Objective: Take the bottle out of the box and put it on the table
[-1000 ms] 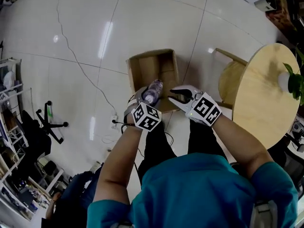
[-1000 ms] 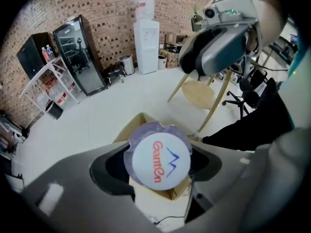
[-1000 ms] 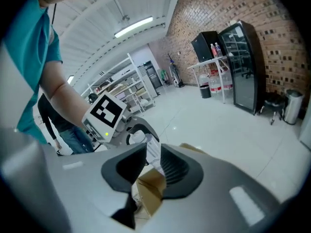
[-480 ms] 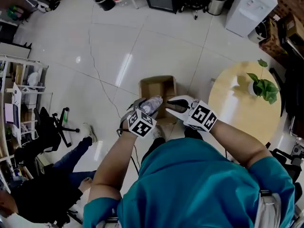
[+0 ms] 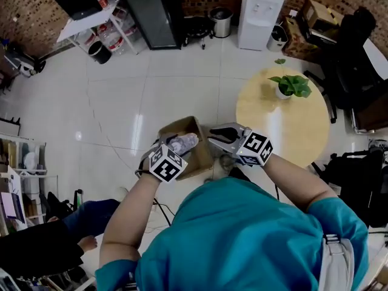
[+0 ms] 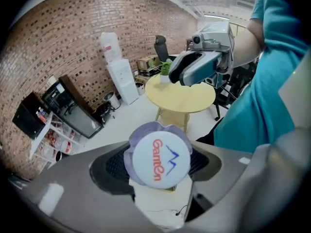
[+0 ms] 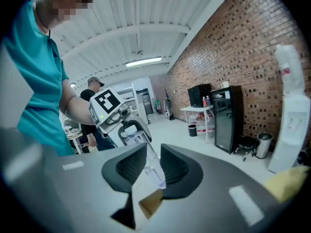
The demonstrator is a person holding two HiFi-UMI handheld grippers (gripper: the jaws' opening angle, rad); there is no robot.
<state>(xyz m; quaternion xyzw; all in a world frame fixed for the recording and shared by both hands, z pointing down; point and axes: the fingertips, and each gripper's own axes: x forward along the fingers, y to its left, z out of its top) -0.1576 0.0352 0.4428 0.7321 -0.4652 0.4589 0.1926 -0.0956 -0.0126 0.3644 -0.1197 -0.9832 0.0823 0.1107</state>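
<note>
- The left gripper is clamped on the bottle. Its own view shows the white cap end-on between the two pads, with the jaws standing wide around the clear body.
- The bottle is up in the air in front of the person's chest, lying roughly level. It is out of the cardboard box, and in the head view it overlaps the box's open top.
- The box stands on the white tiled floor just beside the person's feet, with its flaps up.
- The right gripper hangs just beside the bottle, on the table's side of it. Its jaws are a little apart and nothing is between them. Through the gap its own view shows the bottle in the other gripper.
- The round wooden table is to the person's right, near the box. A potted plant sits at its far edge.
- Between the bottle and the table's near edge, the right gripper and its forearm are what stand in the way.
- Along the brick wall stand a white water dispenser, a small bin and a black fridge.
- Black chairs crowd the table's far right side.
- Another person sits at the lower left, well apart from the box.
</note>
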